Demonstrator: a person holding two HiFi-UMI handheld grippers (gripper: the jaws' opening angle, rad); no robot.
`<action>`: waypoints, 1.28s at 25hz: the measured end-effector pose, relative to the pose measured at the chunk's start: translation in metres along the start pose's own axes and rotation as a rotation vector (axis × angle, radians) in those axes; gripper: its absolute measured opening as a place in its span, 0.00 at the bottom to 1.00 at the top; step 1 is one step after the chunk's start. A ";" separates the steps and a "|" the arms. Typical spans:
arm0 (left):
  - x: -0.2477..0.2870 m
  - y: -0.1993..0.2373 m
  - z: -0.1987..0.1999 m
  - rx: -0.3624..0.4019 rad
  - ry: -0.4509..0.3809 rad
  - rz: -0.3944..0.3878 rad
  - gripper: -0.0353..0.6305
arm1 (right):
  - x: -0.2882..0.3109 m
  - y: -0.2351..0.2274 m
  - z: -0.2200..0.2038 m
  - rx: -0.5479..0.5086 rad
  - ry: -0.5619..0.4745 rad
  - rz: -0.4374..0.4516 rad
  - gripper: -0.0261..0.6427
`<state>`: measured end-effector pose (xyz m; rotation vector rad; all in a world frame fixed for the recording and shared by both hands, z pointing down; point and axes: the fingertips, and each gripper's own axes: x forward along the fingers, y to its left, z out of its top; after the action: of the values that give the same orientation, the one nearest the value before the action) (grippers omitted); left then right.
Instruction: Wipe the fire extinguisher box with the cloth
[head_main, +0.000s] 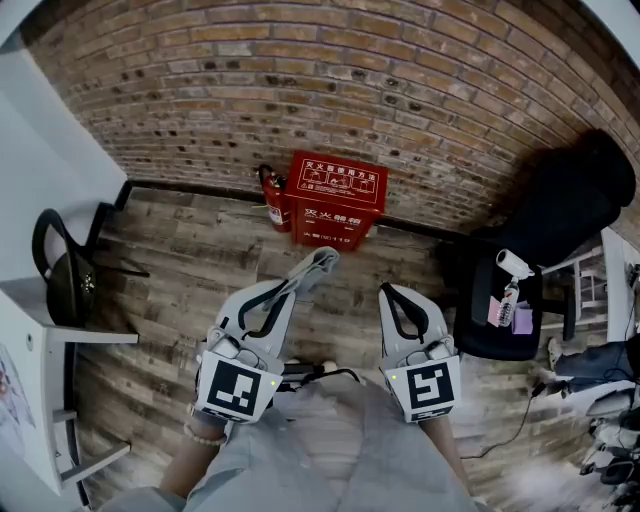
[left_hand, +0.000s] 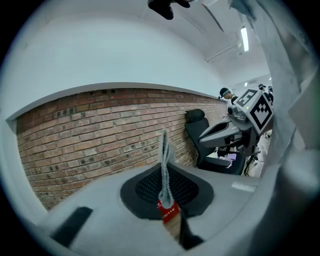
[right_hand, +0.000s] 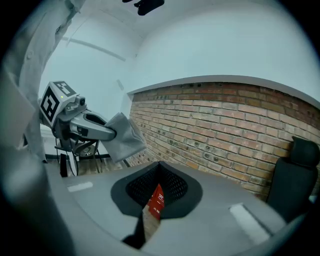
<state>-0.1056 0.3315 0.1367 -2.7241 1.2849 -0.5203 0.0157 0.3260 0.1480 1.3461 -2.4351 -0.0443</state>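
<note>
The red fire extinguisher box (head_main: 335, 200) stands on the wood floor against the brick wall, with a red extinguisher (head_main: 272, 196) at its left side. My left gripper (head_main: 314, 266) is shut on a grey cloth (head_main: 322, 262), held in the air short of the box. The left gripper view has the cloth (left_hand: 164, 160) pinched upright between the jaws, and a sliver of the red box (left_hand: 169, 212) below it. My right gripper (head_main: 392, 293) is shut with nothing in it, beside the left one. A strip of the box (right_hand: 156, 200) shows through its jaw slit.
A black office chair (head_main: 560, 225) stands right of the box, with a spray bottle (head_main: 512, 268) and small items on its seat. A white desk (head_main: 30, 330) and a black chair (head_main: 65, 270) are at the left. A person's legs (head_main: 600, 360) show far right.
</note>
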 end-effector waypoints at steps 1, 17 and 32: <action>0.000 0.000 0.000 0.000 -0.002 0.001 0.07 | 0.000 0.001 0.000 0.000 0.000 0.000 0.05; -0.007 0.012 0.002 0.013 -0.032 0.018 0.07 | -0.002 0.002 0.003 0.017 0.005 -0.049 0.05; -0.034 0.035 -0.008 0.034 -0.069 0.003 0.06 | 0.002 0.027 0.012 0.009 0.007 -0.110 0.05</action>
<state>-0.1537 0.3356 0.1276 -2.6877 1.2518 -0.4391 -0.0107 0.3377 0.1429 1.4805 -2.3560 -0.0569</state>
